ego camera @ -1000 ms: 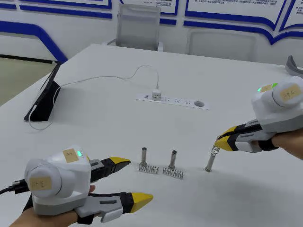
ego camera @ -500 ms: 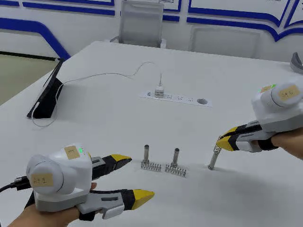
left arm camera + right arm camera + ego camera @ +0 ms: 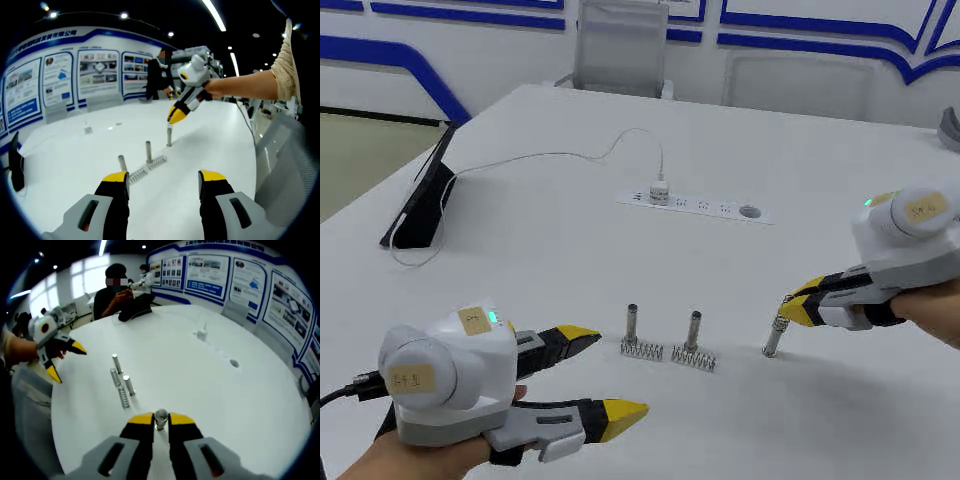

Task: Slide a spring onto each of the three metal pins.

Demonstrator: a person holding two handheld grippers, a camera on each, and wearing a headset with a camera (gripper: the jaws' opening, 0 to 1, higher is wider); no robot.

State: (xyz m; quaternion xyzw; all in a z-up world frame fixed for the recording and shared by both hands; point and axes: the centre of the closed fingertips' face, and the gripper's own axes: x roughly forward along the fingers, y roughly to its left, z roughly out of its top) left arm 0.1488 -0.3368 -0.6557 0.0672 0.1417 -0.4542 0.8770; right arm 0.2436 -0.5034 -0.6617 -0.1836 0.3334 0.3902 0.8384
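The right gripper (image 3: 160,420), jaws nearly together, pinches a spring (image 3: 780,324) over the top of the right pin (image 3: 772,345). It is best kept in line with the pin, eased down, then released. The left gripper (image 3: 164,176), jaws spread and empty, hovers near two bare pins (image 3: 631,320) with loose springs (image 3: 642,350) beside them.

Bright, even light comes from ceiling strip lights (image 3: 214,15). The white tabletop (image 3: 570,230) has a mild sheen, and the metal pins (image 3: 693,330) throw faint, soft shadows. The head view is sharp. Both gripper views bend and soften toward their edges.
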